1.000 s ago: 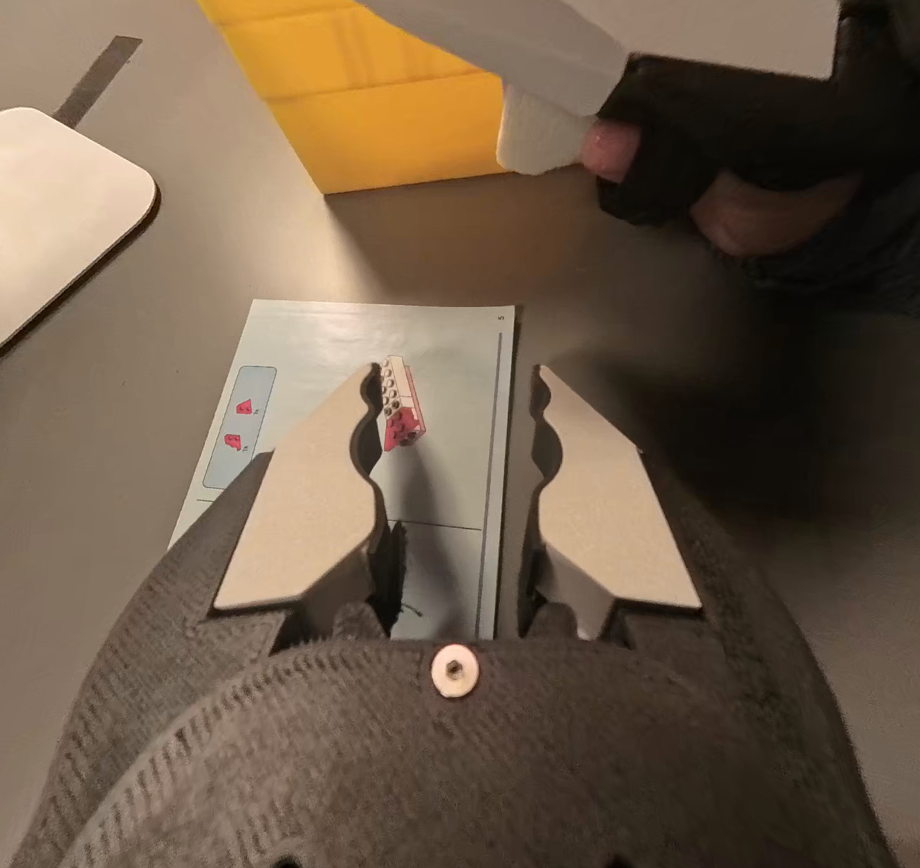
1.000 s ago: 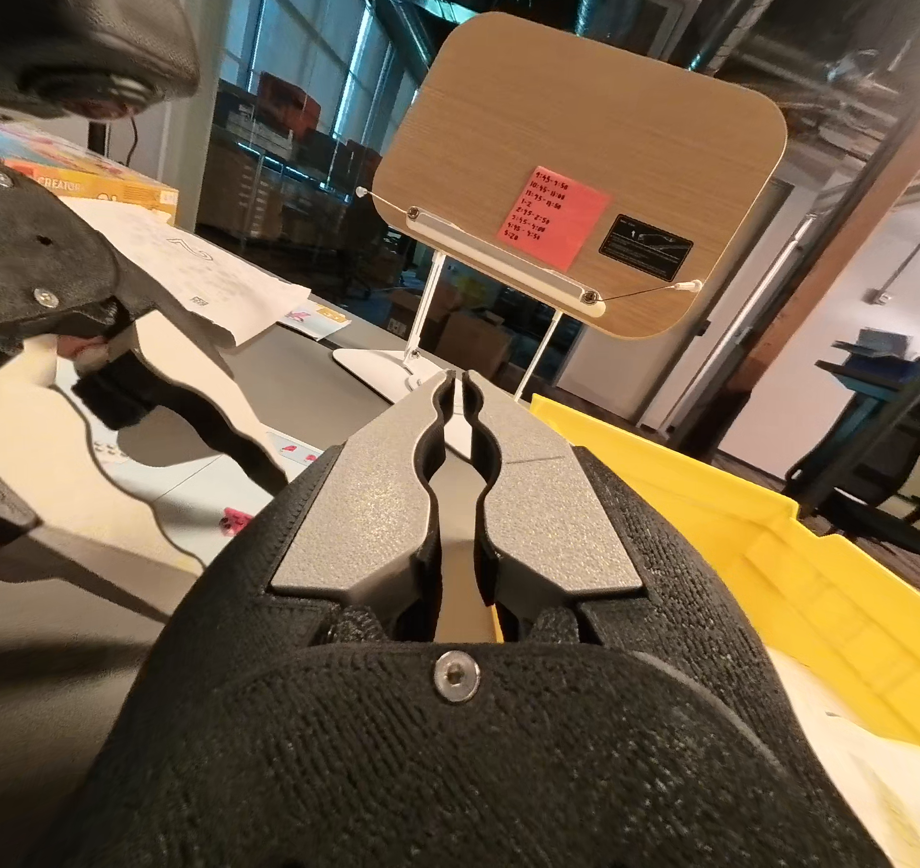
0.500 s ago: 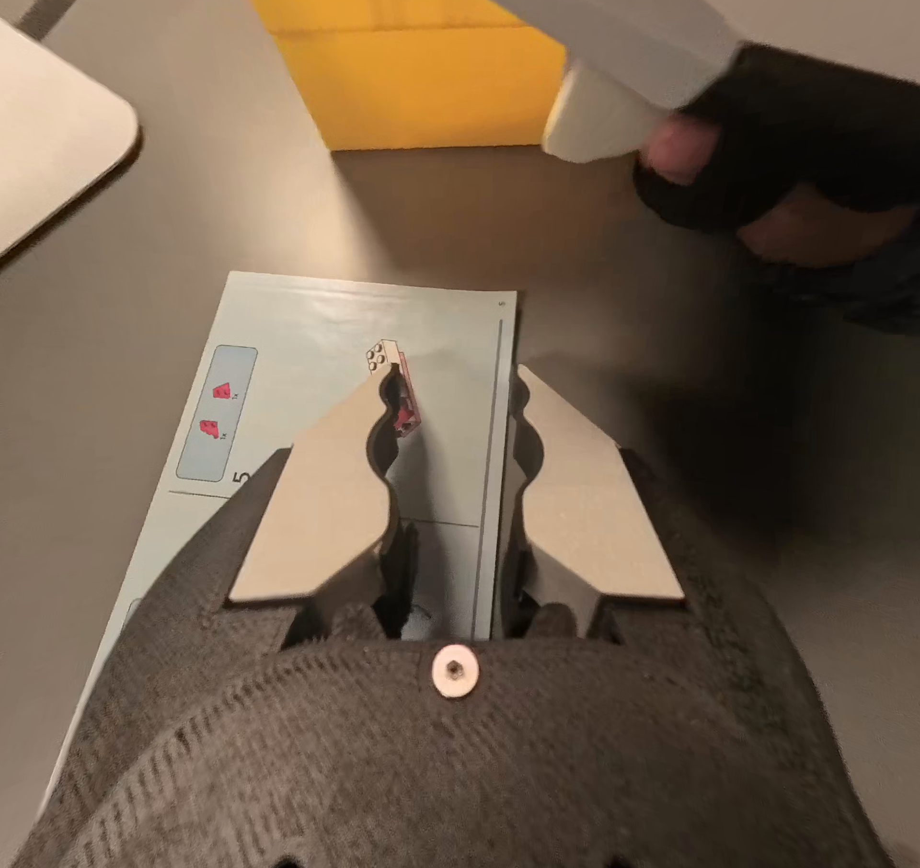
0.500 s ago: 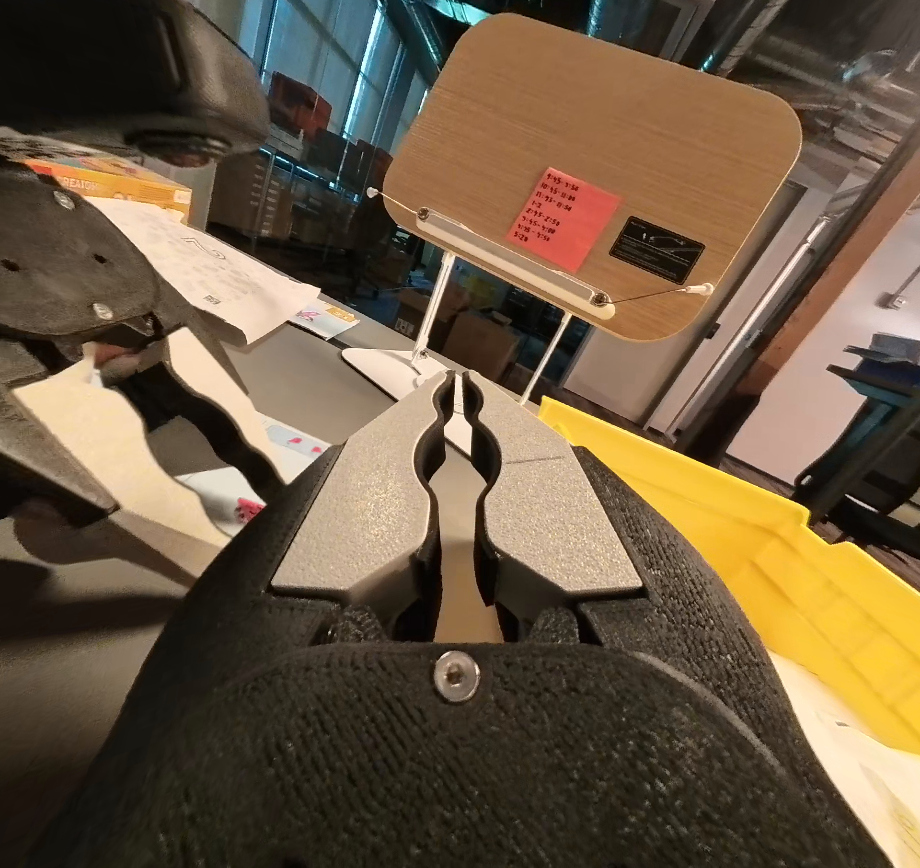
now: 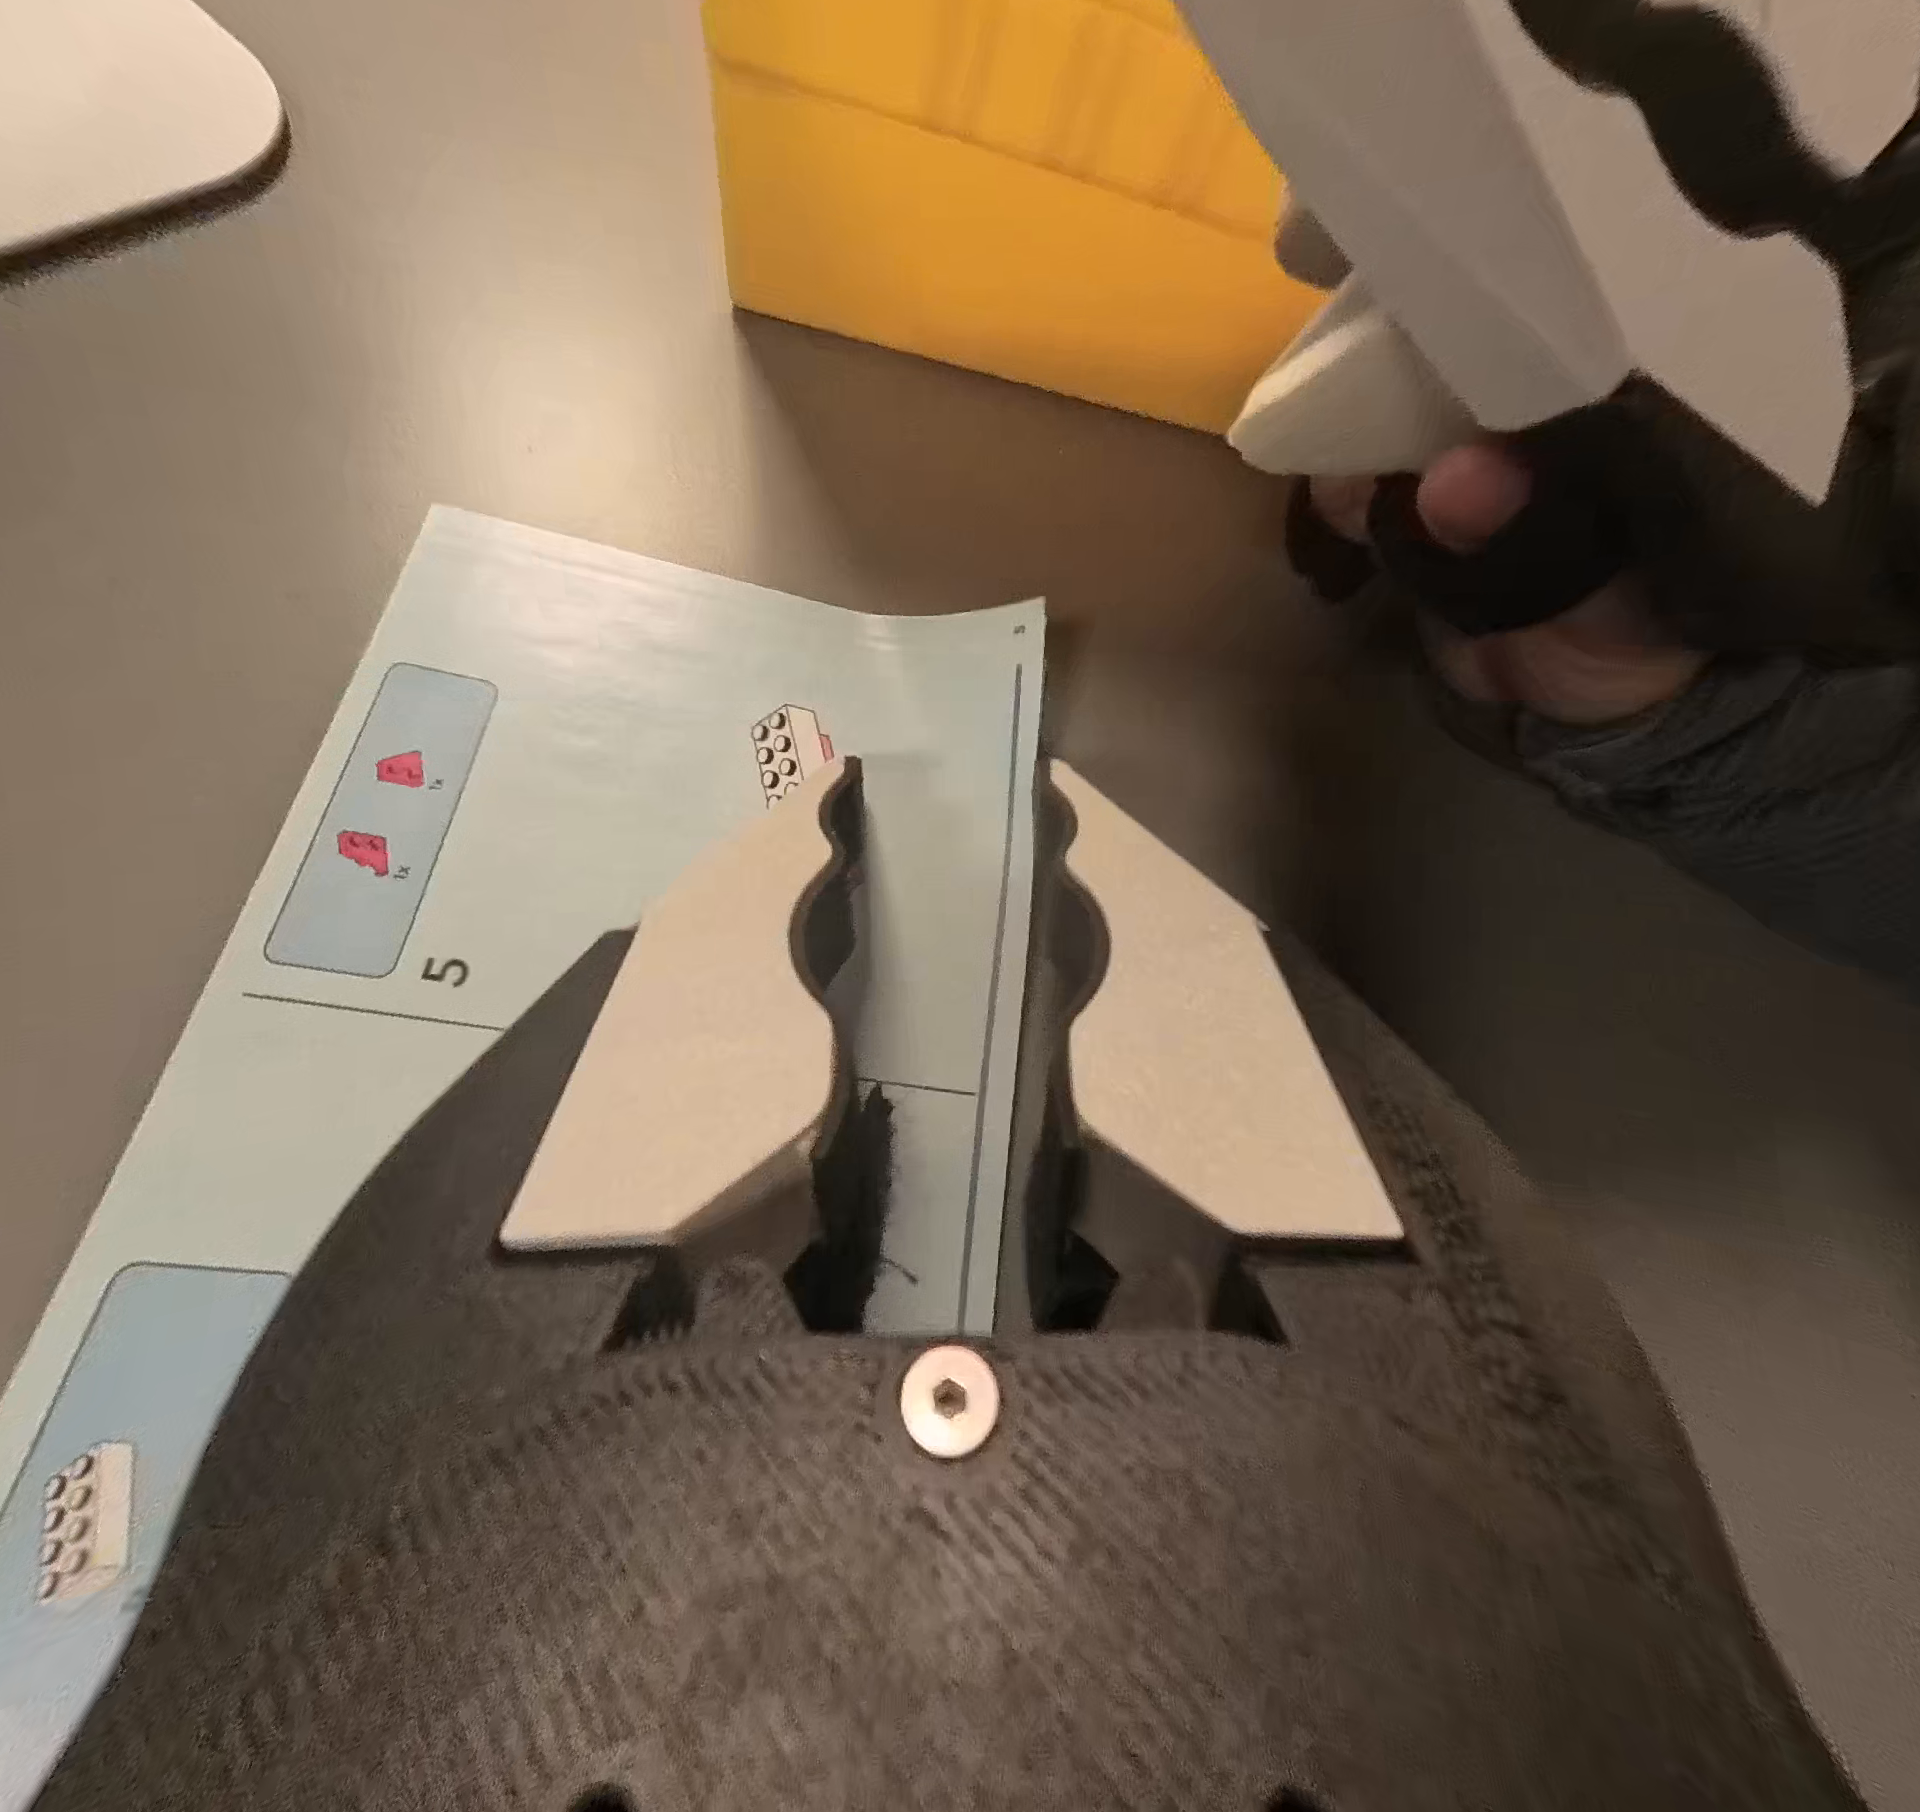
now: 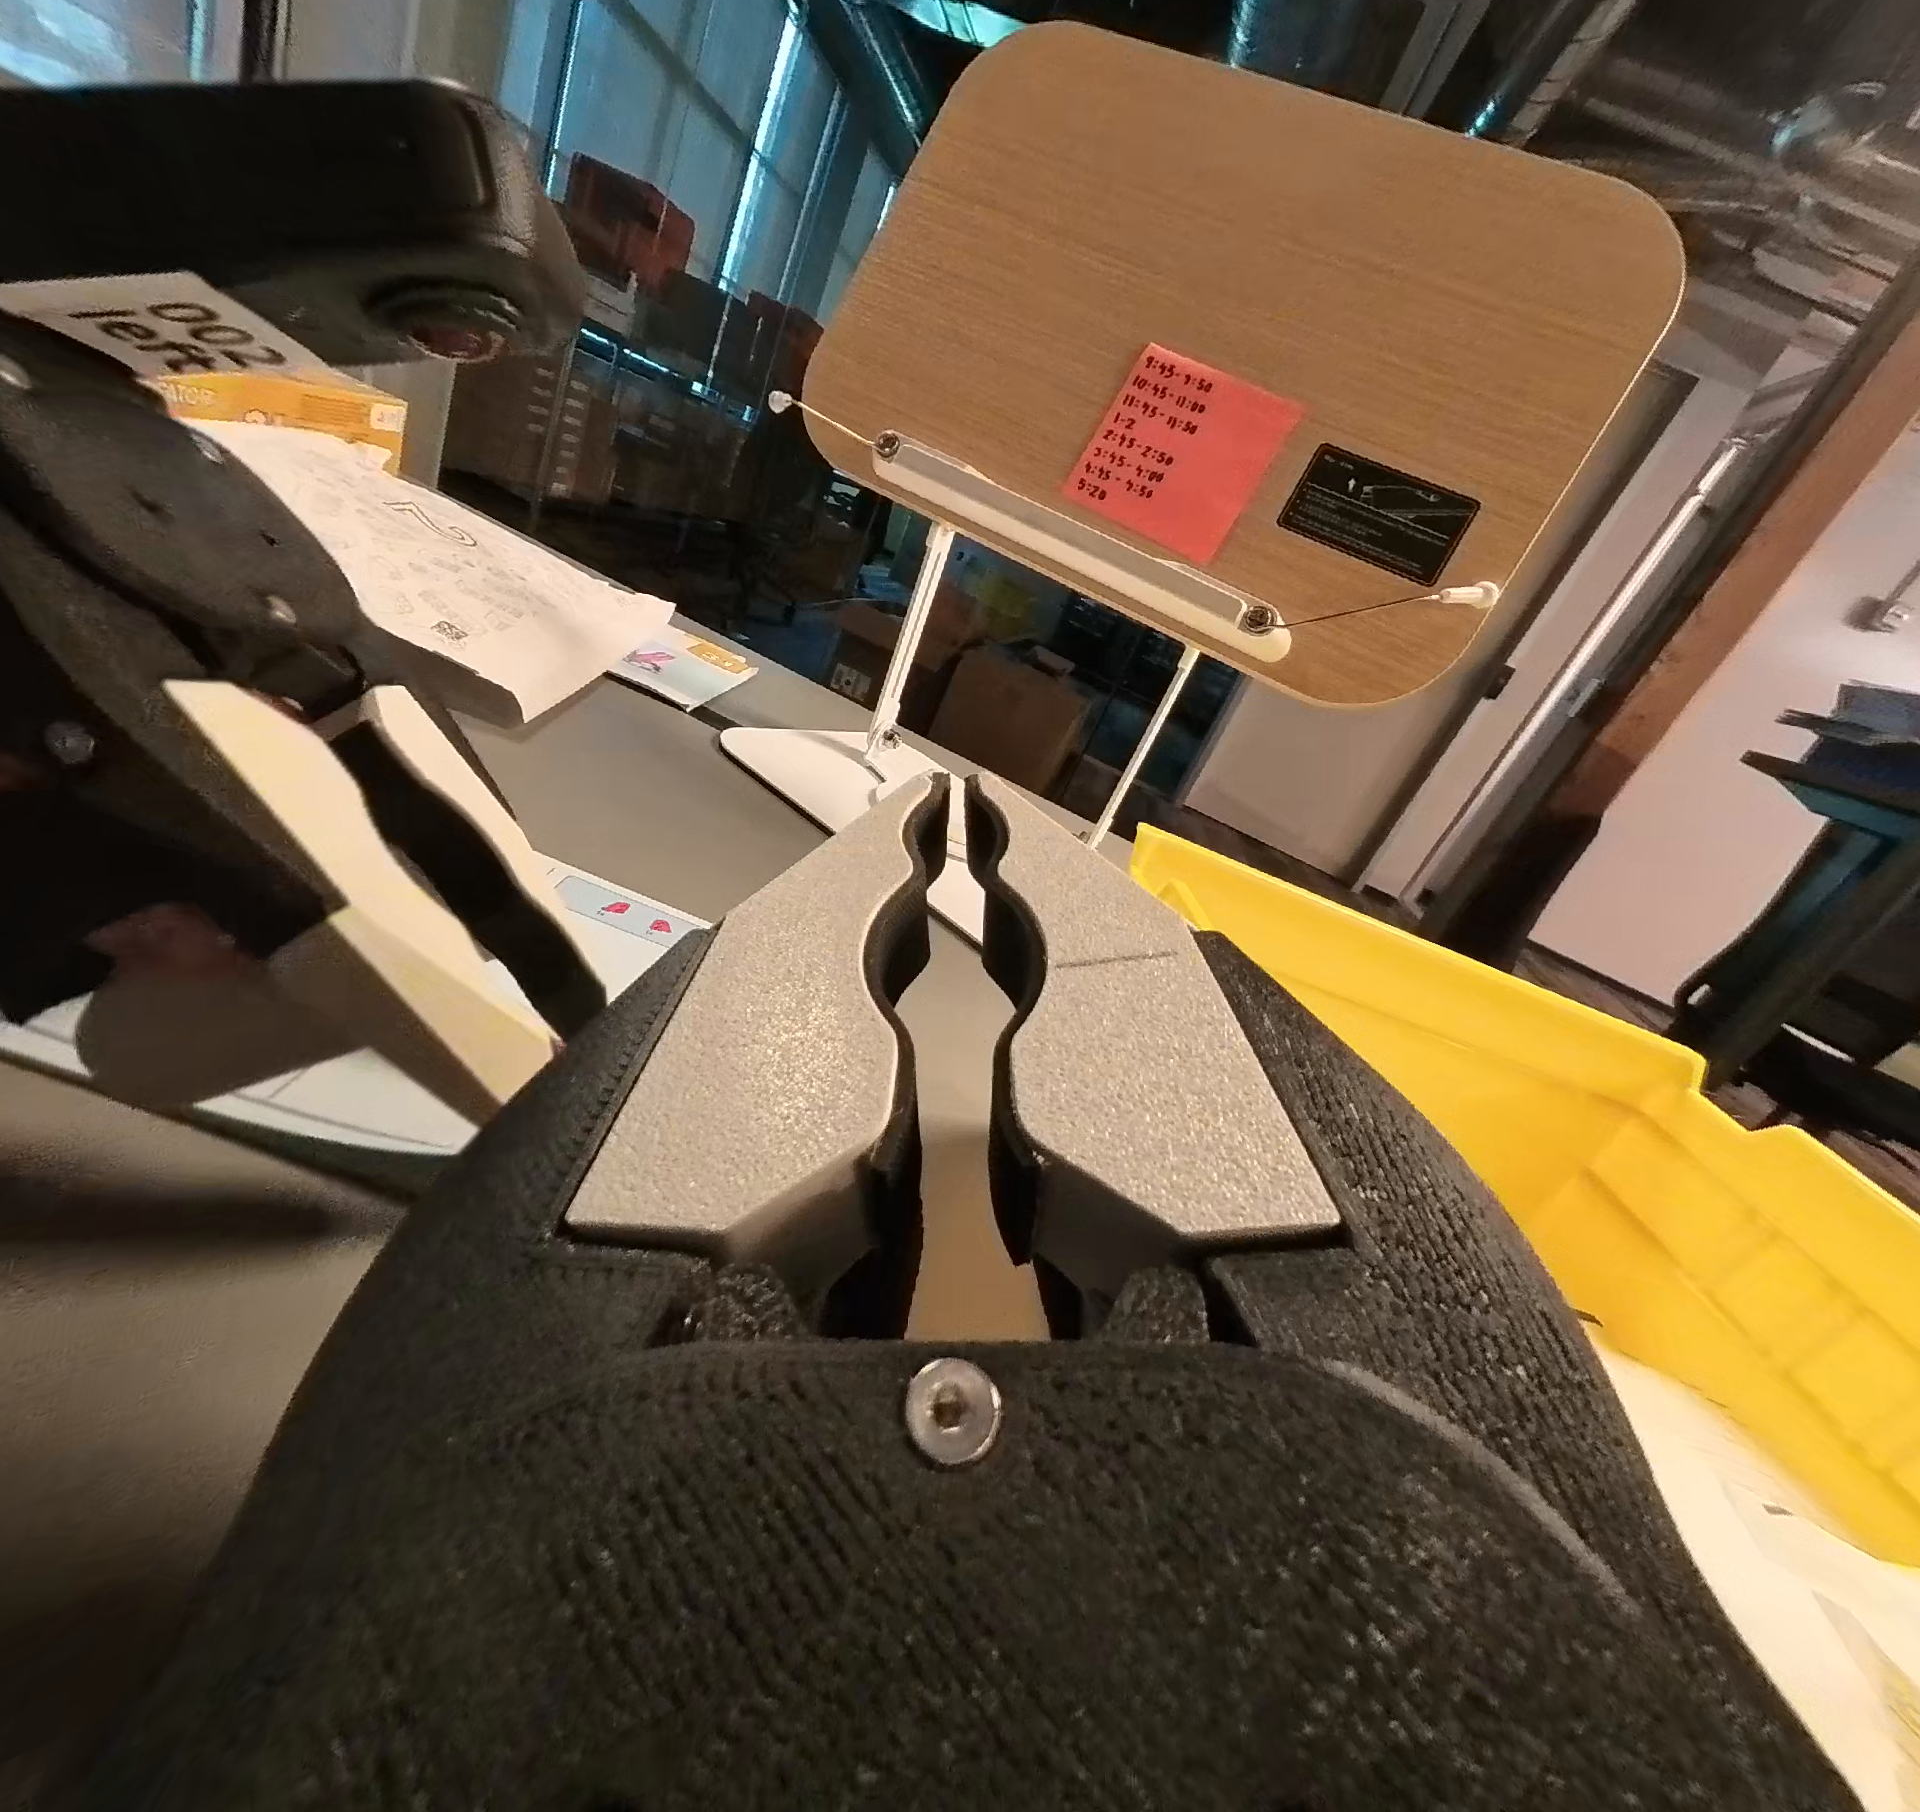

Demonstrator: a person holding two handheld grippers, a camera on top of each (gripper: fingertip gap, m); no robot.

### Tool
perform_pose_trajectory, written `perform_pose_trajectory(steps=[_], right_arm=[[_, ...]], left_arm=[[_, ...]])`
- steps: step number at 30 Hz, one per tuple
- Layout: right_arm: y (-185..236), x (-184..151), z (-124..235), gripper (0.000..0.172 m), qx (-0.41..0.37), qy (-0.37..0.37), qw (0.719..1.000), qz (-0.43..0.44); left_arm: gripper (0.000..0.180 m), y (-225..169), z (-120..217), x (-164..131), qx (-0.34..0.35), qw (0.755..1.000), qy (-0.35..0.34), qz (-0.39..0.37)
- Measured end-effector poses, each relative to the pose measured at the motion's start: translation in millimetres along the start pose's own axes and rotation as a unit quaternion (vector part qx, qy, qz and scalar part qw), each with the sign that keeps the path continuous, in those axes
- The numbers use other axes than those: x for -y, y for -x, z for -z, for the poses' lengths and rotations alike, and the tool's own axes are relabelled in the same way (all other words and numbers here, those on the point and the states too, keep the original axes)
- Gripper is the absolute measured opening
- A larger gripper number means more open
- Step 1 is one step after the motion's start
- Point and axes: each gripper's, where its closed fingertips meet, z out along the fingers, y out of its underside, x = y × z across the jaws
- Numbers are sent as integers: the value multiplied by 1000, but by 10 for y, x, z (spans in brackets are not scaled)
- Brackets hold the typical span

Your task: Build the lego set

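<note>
Pale-blue page (image 5: 644, 702) with printed brick drawings and a step numeral lies flat on the grey worktop (image 5: 468, 308), except its far right corner, which curls up. My left tool (image 5: 951, 775) sits low over it, jaws narrowed but not closed. The page's right margin runs up the gap between them, and daylight shows on both sides, so nothing is pinched. The left finger (image 5: 727, 983) covers part of a brick drawing.

My right tool (image 6: 956, 780) is closed on nothing, its tips all but meeting, and is held above the worktop beside a yellow bin (image 6: 1558, 1087). It points at a wooden board (image 6: 1299, 235) on a white stand. On the board are a pink note (image 6: 1179, 448) with handwritten lines and a black label (image 6: 1377, 512) with white print. My gloved hand (image 5: 1558, 557) grips the right tool's handle, just right of the page. Farther off lie a printed white sheet (image 6: 436, 567) and an orange box (image 6: 301, 412).
</note>
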Motion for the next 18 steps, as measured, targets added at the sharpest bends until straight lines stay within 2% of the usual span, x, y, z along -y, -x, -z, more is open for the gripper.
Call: perform_pose_trajectory(steps=[4,10,18], right_arm=[[4,-4,-3,1,1,1,1000,0],[14,-5,-5,0,4,2,1000,1],[22,-56,-20,1,5,20,1000,1]], left_arm=[[28,11,41,42,-42,997,-18,60],[11,16,100,78,-121,979,-36,162],[6,-16,82,49,-120,981,-24,150]])
